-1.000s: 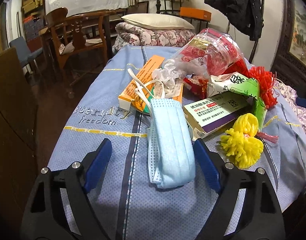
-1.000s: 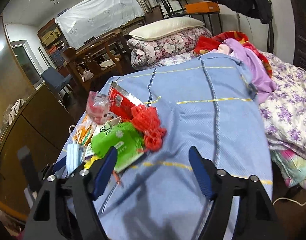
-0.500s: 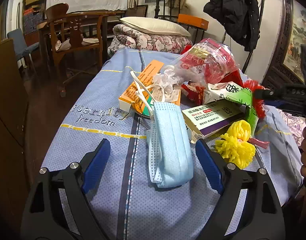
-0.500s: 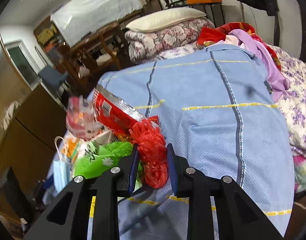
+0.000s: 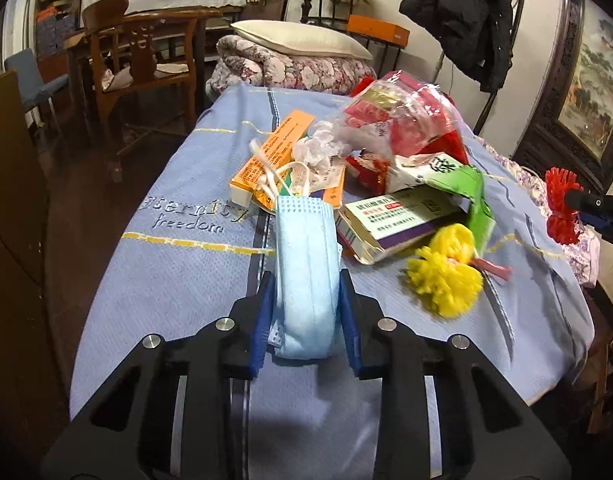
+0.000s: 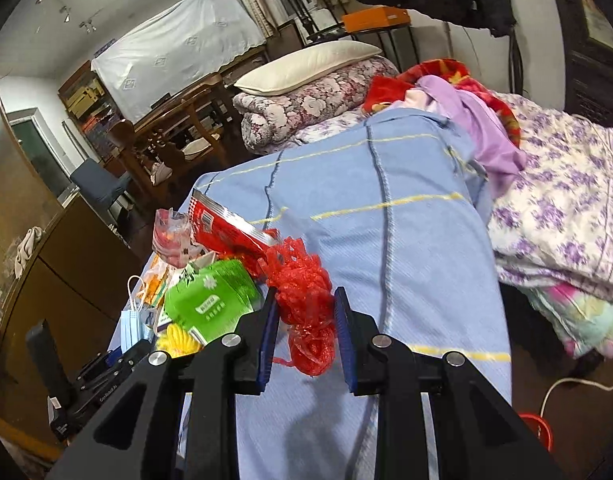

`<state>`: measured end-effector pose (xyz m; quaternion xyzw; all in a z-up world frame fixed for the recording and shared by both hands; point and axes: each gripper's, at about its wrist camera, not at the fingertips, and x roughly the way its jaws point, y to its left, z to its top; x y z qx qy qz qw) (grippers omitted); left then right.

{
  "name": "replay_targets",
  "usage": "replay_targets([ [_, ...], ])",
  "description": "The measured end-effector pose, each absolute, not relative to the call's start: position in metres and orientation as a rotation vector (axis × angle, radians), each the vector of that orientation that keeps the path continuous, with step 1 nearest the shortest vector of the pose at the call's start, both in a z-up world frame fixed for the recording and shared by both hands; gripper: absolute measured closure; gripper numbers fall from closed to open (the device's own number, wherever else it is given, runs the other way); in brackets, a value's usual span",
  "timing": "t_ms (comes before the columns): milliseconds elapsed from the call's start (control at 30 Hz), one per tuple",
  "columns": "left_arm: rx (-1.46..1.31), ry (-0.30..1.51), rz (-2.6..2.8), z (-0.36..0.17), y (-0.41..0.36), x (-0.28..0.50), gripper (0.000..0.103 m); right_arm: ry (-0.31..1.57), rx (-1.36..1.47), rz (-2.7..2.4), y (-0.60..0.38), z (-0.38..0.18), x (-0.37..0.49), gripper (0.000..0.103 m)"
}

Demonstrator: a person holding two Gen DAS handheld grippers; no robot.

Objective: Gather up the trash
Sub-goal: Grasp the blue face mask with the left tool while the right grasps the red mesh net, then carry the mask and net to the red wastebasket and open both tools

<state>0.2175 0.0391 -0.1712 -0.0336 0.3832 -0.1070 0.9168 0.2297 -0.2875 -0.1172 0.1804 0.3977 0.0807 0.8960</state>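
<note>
A light blue face mask [image 5: 306, 248] lies on the blue blanket [image 5: 166, 272], and my left gripper [image 5: 305, 280] is closing on its near end, pads pressing both sides. My right gripper [image 6: 305, 294] is shut on a red mesh bundle [image 6: 306, 320], lifted just off the blanket beside the pile. The pile holds a yellow mesh bundle [image 5: 446, 276], a white medicine box [image 5: 394, 220], a green packet [image 6: 210, 300], an orange box [image 5: 274, 152], a clear bag [image 5: 394, 120] and a red foil wrapper [image 6: 222, 228].
A brown cabinet [image 5: 10, 200] runs along the bed's left side, with a wooden chair [image 5: 138, 48] behind it. Folded floral quilts and a pillow [image 5: 298, 40] sit at the bed's far end. Flowered bedding [image 6: 566, 200] lies to the right.
My left gripper's jaws have come together around the mask's near end. The right gripper has carried the red mesh bundle a little away from the pile.
</note>
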Motion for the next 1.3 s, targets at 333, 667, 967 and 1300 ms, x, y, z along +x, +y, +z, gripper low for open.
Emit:
replay_targets([
  [333, -0.067, 0.737, -0.248, -0.133, 0.034, 0.181, 0.071, 0.769, 0.418, 0.126, -0.324, -0.101, 0.174, 0.076],
  [667, -0.02, 0.677, -0.352, -0.097, -0.012, 0.14, 0.071, 0.749, 0.481, 0.075, -0.378, -0.099, 0.107, 0.076],
  [967, 0.042, 0.714, -0.552, -0.093, -0.101, 0.115, 0.071, 0.834, 0.492, -0.061, -0.449, -0.136, 0.042, 0.074],
  [1300, 0.182, 0.8, -0.772, -0.114, -0.213, 0.108, 0.071, 1.04, 0.693, -0.193, -0.513, -0.238, 0.019, 0.037],
])
